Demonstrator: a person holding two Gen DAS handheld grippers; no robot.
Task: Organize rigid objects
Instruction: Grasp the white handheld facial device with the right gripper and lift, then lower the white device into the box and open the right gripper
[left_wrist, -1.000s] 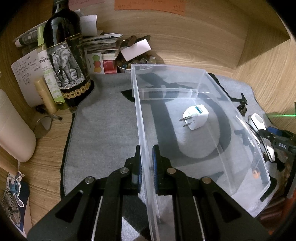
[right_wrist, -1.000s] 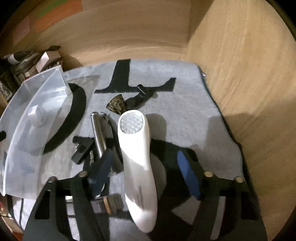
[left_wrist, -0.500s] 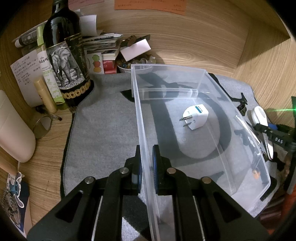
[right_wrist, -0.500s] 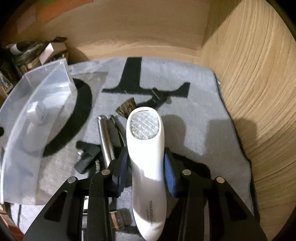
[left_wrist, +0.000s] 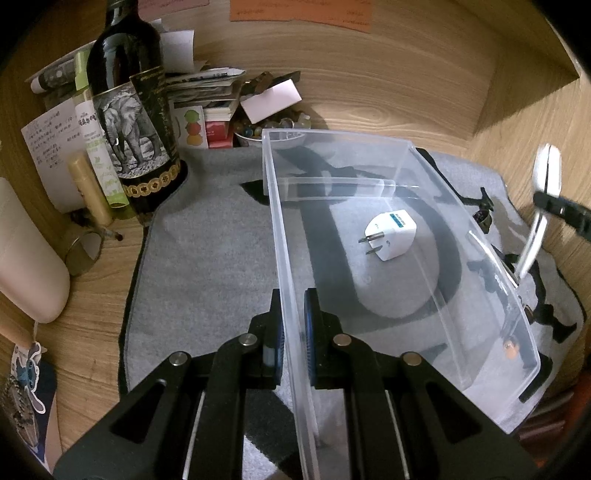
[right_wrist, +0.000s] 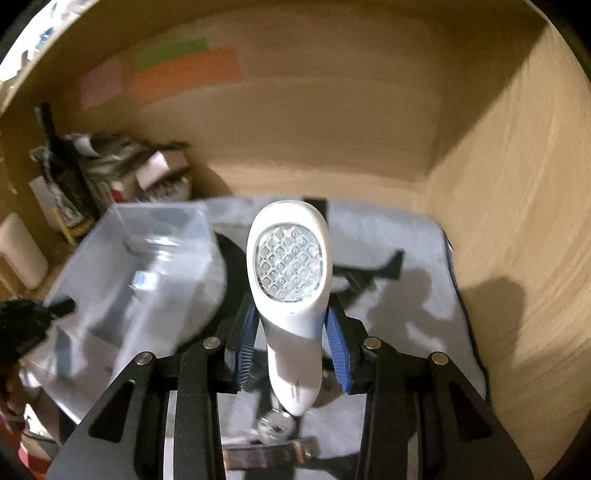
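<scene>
Nearest the right wrist camera, the right gripper (right_wrist: 291, 345) is clenched on the narrow waist of a white handheld light (right_wrist: 290, 280), a smooth, glossy plastic body whose long axis runs straight out along the fingers, its faceted lens panel facing up and clear of the mat. The clear plastic bin (right_wrist: 140, 273) lies to the light's left and a little farther off, so the carry likely goes leftward over its rim, and the right hand is plainly the one to do it. The left gripper (left_wrist: 293, 325) is clamped on the near wall of the bin (left_wrist: 280, 229), thin, rigid and see-through. Inside rests a white plug adapter (left_wrist: 391, 236), blocky with metal prongs. Beneath spreads a grey felt mat (left_wrist: 207, 266) on the wooden tabletop (left_wrist: 388, 92).
</scene>
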